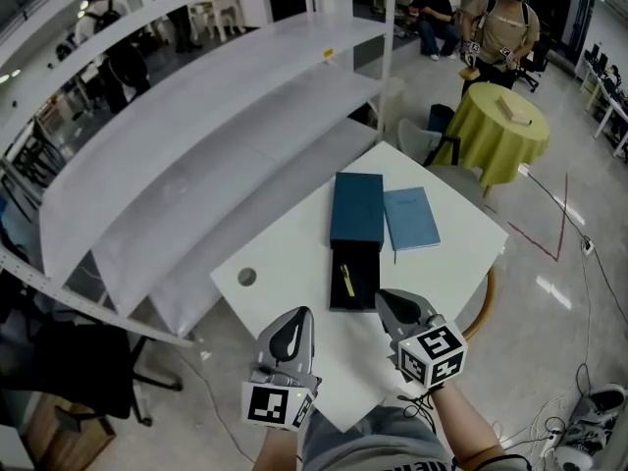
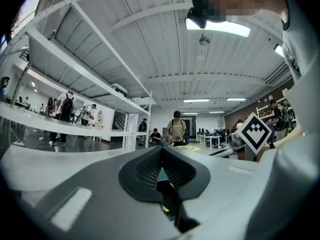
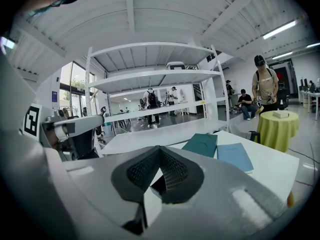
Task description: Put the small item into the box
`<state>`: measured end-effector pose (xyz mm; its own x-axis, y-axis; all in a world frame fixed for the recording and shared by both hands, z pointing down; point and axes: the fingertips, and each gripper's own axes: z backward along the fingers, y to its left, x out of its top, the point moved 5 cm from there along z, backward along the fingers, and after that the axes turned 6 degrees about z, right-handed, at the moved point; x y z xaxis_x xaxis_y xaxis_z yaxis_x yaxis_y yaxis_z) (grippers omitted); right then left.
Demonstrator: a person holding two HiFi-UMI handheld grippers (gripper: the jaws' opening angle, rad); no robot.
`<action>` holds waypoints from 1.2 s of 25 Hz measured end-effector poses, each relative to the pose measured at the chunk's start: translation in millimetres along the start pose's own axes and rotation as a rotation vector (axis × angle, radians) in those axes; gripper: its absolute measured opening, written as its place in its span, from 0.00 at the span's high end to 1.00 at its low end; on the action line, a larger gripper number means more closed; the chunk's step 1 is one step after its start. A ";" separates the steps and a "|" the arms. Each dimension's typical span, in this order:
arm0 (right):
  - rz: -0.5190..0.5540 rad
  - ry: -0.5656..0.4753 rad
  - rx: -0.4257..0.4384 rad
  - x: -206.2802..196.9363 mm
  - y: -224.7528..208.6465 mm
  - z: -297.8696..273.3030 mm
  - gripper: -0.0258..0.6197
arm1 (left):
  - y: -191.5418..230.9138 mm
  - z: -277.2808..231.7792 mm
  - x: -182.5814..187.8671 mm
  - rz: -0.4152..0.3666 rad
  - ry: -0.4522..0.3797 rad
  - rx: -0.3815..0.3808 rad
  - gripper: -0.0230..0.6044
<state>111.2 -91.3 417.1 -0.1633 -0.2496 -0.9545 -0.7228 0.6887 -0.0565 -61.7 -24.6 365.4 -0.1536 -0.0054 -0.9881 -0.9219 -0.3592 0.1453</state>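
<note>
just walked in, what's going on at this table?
A person holds a hand-held gripper in each hand over the near edge of the white table. The left hand-held gripper and the right hand-held gripper are both shut with nothing between their jaws. The small yellow item already lies in the open black box. A teal cover sits at the box's far end, with a blue booklet beside it.
</note>
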 end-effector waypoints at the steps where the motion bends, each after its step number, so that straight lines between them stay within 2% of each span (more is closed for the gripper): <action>1: 0.002 -0.004 -0.005 0.7 -0.6 3.5 0.96 | -2.2 -0.2 0.5 -0.002 -0.001 -0.001 0.94; 30: 0.140 -0.236 -0.118 35.8 -10.6 95.3 0.96 | -53.1 -0.2 10.3 -0.041 -0.042 -0.018 0.94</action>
<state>177.0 -42.6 355.5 -0.1163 0.0172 -0.9931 -0.7796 0.6179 0.1020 -14.3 -5.8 347.5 -0.1311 0.0482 -0.9902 -0.9212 -0.3751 0.1037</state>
